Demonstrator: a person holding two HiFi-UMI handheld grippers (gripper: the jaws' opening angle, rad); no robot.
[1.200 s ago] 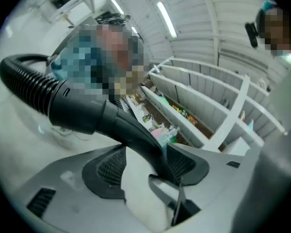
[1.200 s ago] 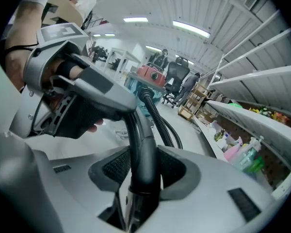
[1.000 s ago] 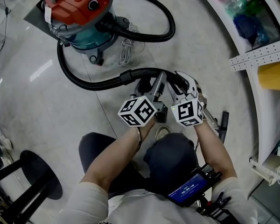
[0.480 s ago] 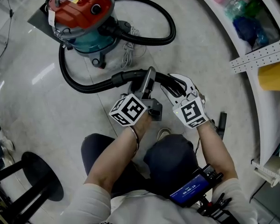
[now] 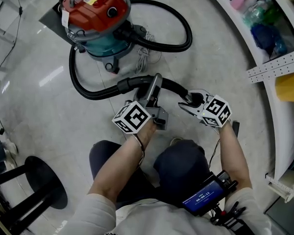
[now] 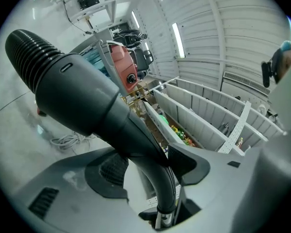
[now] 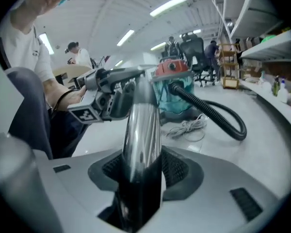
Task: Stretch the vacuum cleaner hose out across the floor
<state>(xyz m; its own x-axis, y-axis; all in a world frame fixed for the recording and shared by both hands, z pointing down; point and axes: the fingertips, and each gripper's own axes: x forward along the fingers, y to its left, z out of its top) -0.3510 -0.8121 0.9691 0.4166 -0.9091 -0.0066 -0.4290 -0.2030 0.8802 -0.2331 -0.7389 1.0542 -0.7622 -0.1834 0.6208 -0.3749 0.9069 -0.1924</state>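
Note:
The red-topped vacuum cleaner [image 5: 95, 9] stands at the upper left, and its black hose [image 5: 85, 87] curls round it on the floor. The hose ends in a black curved handle [image 5: 169, 84]. My left gripper [image 5: 154, 84] is shut on this handle [image 6: 87, 96]; its jaws have just been closing, with the handle between the pads. To its right, my right gripper [image 5: 187, 103] is shut on the chrome tube [image 7: 143, 125] that leaves the handle. The tube runs straight between the pads [image 7: 177, 166]. Its far end [image 5: 234, 127] shows beyond my right wrist.
A white power cord [image 5: 142, 58] lies bunched beside the vacuum. A black stool [image 5: 39, 185] stands at the lower left. Curved shelving [image 5: 264, 28] with bottles and a yellow bin [image 5: 289, 84] lines the right side. People stand far off in the right gripper view.
The right gripper has rolled and slid right and down along the tube, away from the left one. The left gripper has shifted slightly left with the handle.

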